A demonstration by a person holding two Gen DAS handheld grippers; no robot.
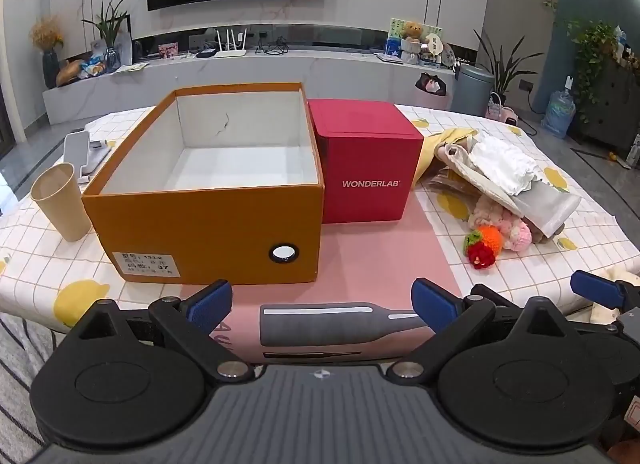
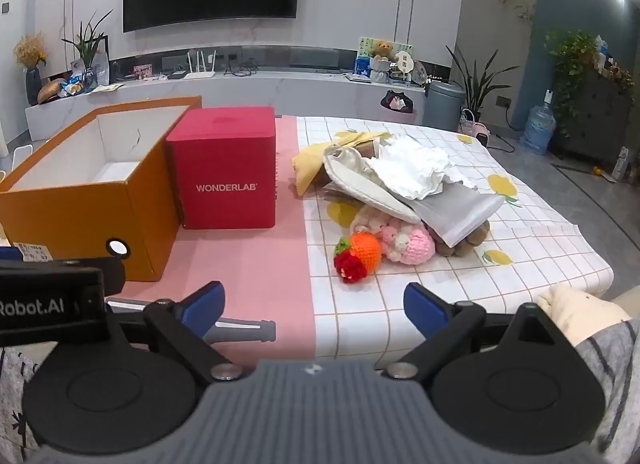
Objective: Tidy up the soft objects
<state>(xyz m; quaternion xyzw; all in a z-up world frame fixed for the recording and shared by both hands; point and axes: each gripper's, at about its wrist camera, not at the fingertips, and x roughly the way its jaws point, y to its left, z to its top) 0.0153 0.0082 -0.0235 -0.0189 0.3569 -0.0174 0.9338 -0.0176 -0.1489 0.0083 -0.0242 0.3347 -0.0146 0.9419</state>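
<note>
- Left wrist view: left gripper (image 1: 322,304) spread wide, holding nothing, low at the near table edge (image 1: 32,276).
- Right gripper (image 2: 314,306) likewise parted, unloaded.
- Beyond: orange box (image 1: 208,220) open-topped, touching red box (image 1: 366,160).
- Soft pile (image 2: 404,200) heaped right, bare tablecloth before it.
</note>
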